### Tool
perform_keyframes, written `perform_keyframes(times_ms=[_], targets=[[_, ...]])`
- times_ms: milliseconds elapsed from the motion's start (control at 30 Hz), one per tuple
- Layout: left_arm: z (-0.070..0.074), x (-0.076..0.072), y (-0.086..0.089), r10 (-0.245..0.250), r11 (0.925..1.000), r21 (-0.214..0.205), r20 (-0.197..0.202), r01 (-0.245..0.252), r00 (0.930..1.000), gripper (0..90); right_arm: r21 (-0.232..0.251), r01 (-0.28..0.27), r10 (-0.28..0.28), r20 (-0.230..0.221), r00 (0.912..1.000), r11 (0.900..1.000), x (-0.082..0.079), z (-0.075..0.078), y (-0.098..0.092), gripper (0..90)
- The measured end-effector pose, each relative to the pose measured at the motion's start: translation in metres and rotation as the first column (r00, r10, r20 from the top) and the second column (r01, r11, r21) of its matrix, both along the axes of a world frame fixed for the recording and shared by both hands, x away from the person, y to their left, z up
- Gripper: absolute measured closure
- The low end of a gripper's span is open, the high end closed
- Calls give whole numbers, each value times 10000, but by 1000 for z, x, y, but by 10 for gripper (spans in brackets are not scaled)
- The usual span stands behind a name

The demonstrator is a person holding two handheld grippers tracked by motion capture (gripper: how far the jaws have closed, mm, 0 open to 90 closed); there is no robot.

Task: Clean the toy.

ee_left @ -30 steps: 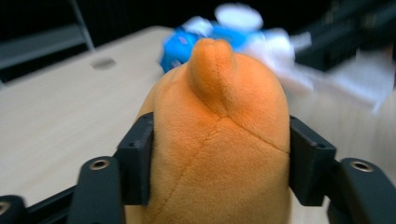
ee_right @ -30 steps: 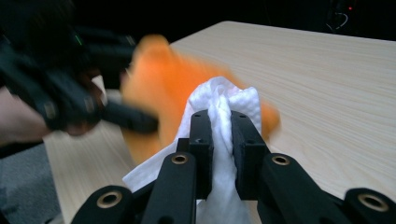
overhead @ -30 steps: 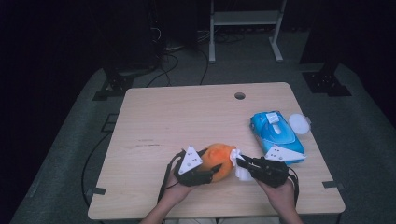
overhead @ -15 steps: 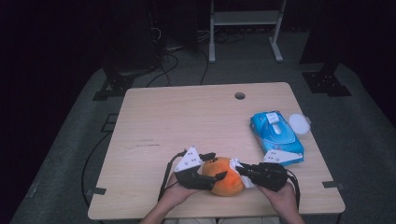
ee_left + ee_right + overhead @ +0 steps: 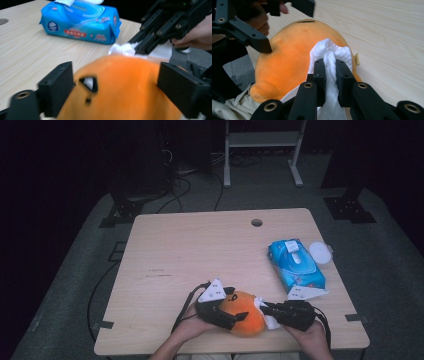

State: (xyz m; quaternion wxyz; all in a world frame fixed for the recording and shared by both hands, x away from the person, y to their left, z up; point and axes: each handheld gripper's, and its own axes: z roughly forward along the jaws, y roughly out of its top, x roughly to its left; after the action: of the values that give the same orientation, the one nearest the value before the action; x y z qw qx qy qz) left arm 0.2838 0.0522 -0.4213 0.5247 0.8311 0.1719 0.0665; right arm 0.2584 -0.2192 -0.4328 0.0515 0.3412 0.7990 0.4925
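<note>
An orange plush toy [image 5: 245,312] with a small black face mark lies near the table's front edge. My left gripper [image 5: 236,305] reaches in from the left with a jaw on either side of the toy [image 5: 120,87]. Its jaws have just been opening and stand wide, and the toy fills the gap between them [image 5: 116,72]. From the right, my right gripper [image 5: 263,306] is shut on a bunched white wipe [image 5: 329,50]. The wipe rests against the toy's side [image 5: 287,57]. The right gripper's tips [image 5: 329,62] pinch the wipe tight.
A blue pack of wet wipes [image 5: 296,265] lies at the right of the wooden table [image 5: 200,250], with a white round lid [image 5: 320,252] beside it. A cable hole [image 5: 256,222] sits near the far edge. Both hands are at the front edge.
The toy and both grippers have come a little toward the front edge. The left gripper's jaws have spread wider around the toy. The right gripper keeps its hold on the wipe.
</note>
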Motion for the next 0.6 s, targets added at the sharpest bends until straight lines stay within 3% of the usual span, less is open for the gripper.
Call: perform_keyframes(times_ms=[67, 100, 167, 233, 333, 467, 600], targets=[[-4, 2, -4, -45, 9998, 215, -58, 46, 10000, 94, 15, -139, 139, 78, 9999, 9999, 0, 1, 3, 795], [-6, 3, -5, -68, 9997, 251, -317, 76, 9995, 99, -8, -172, 172, 105, 9998, 9999, 0, 0, 4, 794], [-9, 5, -5, -77, 9992, 384, -507, 96, 9987, 175, -121, -151, 153, 159, 9998, 9998, 0, 0, 4, 795], [-11, 4, -3, -90, 9974, 712, -432, 120, 9990, 314, -80, -104, 104, 80, 9999, 9999, 0, -1, 2, 794], [-9, -1, -5, 140, 9939, 1094, 3, -140, 9999, 482, 12, -8, 8, 145, 9999, 10000, 1, -1, 1, 794], [-3, -6, -4, 236, 9947, 989, 549, -290, 9982, 567, 204, 156, -161, 266, 9995, 9997, 1, 4, -5, 794], [0, -6, -1, 444, 9956, 794, 779, -506, 9960, 607, 271, 567, -577, 364, 9977, 9980, 3, 7, -20, 794]])
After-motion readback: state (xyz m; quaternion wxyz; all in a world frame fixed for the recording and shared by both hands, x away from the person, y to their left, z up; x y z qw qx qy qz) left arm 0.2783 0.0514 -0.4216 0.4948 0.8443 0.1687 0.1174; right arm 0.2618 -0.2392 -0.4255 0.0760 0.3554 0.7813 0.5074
